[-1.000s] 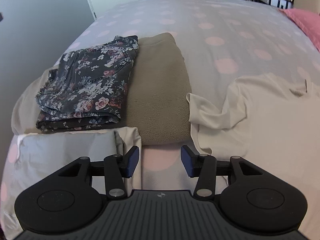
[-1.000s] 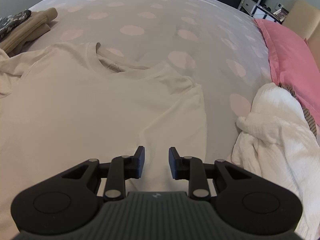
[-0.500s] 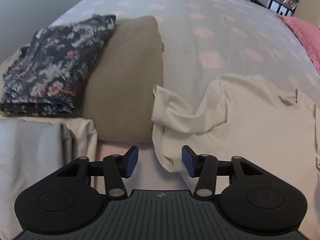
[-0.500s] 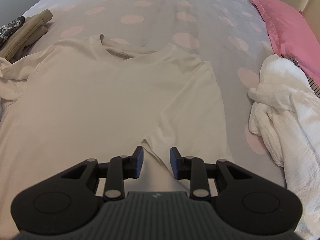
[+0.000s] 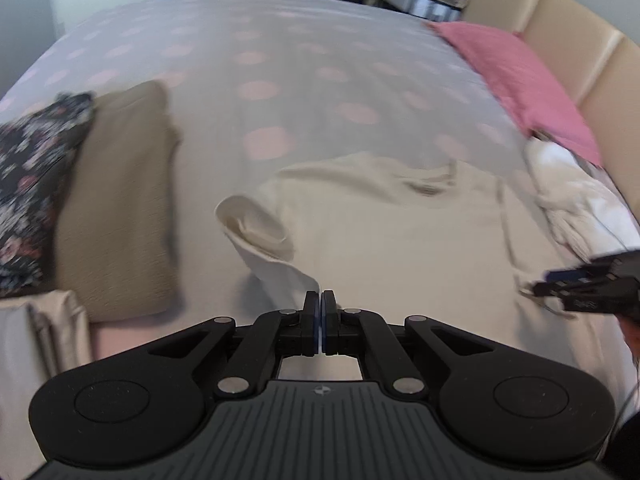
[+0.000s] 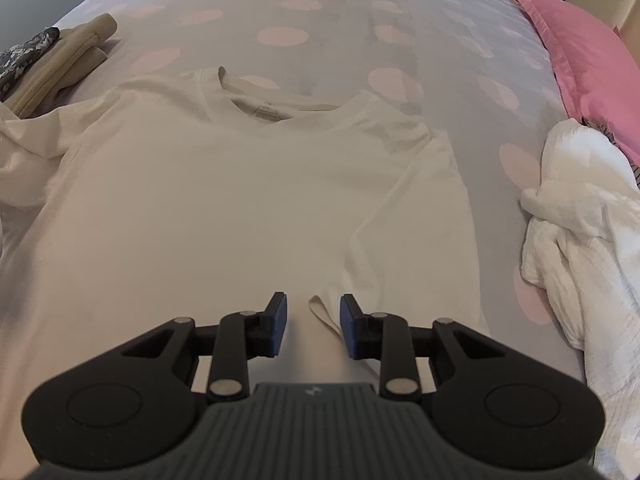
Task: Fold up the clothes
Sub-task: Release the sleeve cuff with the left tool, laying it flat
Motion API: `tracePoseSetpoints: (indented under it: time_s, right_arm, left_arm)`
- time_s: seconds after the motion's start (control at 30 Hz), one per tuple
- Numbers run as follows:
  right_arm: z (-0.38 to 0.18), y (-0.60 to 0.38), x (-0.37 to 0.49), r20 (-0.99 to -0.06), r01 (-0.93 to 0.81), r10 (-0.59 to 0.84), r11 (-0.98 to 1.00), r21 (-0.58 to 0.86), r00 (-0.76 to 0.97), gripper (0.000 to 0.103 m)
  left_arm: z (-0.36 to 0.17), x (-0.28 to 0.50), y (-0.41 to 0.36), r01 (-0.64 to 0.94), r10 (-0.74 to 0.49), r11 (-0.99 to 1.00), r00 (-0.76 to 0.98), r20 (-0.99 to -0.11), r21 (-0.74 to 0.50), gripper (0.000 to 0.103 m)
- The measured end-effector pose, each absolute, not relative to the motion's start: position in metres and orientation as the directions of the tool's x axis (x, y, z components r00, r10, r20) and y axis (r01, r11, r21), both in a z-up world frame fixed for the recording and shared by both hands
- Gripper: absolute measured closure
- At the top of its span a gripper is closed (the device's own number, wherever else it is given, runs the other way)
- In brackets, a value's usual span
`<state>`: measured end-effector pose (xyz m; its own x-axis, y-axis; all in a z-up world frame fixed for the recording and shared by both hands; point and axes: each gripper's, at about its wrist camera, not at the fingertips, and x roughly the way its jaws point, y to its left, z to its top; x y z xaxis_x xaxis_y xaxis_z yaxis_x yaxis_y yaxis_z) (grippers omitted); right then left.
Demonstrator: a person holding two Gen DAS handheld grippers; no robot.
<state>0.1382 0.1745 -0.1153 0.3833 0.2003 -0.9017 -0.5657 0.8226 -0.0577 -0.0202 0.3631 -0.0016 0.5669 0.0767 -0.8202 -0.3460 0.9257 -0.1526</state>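
A cream t-shirt [image 6: 224, 200] lies face up on the dotted bed cover [image 5: 280, 80], collar away from me. Its left sleeve [image 5: 260, 236] is crumpled and lifted a little. The sleeve's edge runs into my left gripper [image 5: 321, 296], which is shut on it. My right gripper [image 6: 313, 308] hangs open over the right sleeve [image 6: 420, 220], with the sleeve's hem corner between the jaws and the pads apart from it. That gripper [image 5: 588, 288] also shows at the right edge of the left wrist view.
A folded tan garment [image 5: 116, 208] with a dark floral one [image 5: 28, 184] on it lies left of the shirt, and pale folded cloth [image 5: 36, 344] lies nearer. A crumpled white cloth [image 6: 580, 232] and a pink pillow [image 5: 516, 80] lie right, by a beige headboard [image 5: 560, 40].
My left gripper swung right from the folded pile to the shirt's left sleeve and shut on its edge. The right gripper drew back to the right sleeve's hem, still open.
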Motion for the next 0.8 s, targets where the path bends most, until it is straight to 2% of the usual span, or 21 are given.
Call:
tracePoseSetpoints:
  time_s: [0.13,0.17,0.27,0.3,0.5,0.63,0.8]
  right_arm:
    - [-0.121,0.184,0.137,-0.908,-0.578,0.195,0.813,-0.062,0.372,0.071]
    - [-0.122,0.186,0.137,-0.909,-0.581,0.195,0.812,-0.061,0.368,0.071]
    - [-0.123,0.192,0.136,-0.91,-0.588,0.206,0.807,-0.051,0.361,0.071]
    - [-0.122,0.193,0.136,-0.908,-0.589,0.213,0.807,-0.045,0.361,0.071]
    - [-0.116,0.202,0.141,-0.885,-0.589,0.297,0.807,0.031,0.36,0.071]
    - [-0.117,0.216,0.146,-0.867,-0.599,0.363,0.795,0.098,0.34,0.071]
    - [-0.122,0.247,0.138,-0.825,-0.694,0.437,0.716,0.078,0.358,0.071]
  left_arm:
    - [-0.008,-0.008,0.331,-0.223,0.021,0.966,0.563,-0.826,-0.128,0.103]
    - [-0.011,-0.006,0.324,-0.198,0.017,0.974,0.558,-0.829,-0.113,0.1]
    - [-0.021,-0.003,0.309,-0.133,0.015,0.989,0.524,-0.852,-0.064,0.071]
    - [-0.021,-0.005,0.309,-0.13,0.015,0.99,0.522,-0.853,-0.062,0.064]
    - [-0.016,-0.014,0.326,-0.181,0.038,0.981,0.525,-0.85,-0.068,0.063]
    - [-0.018,-0.017,0.341,-0.226,0.111,0.974,0.513,-0.851,-0.008,0.063]
    - [-0.035,-0.019,0.34,-0.197,0.151,0.978,0.449,-0.881,0.068,0.063]
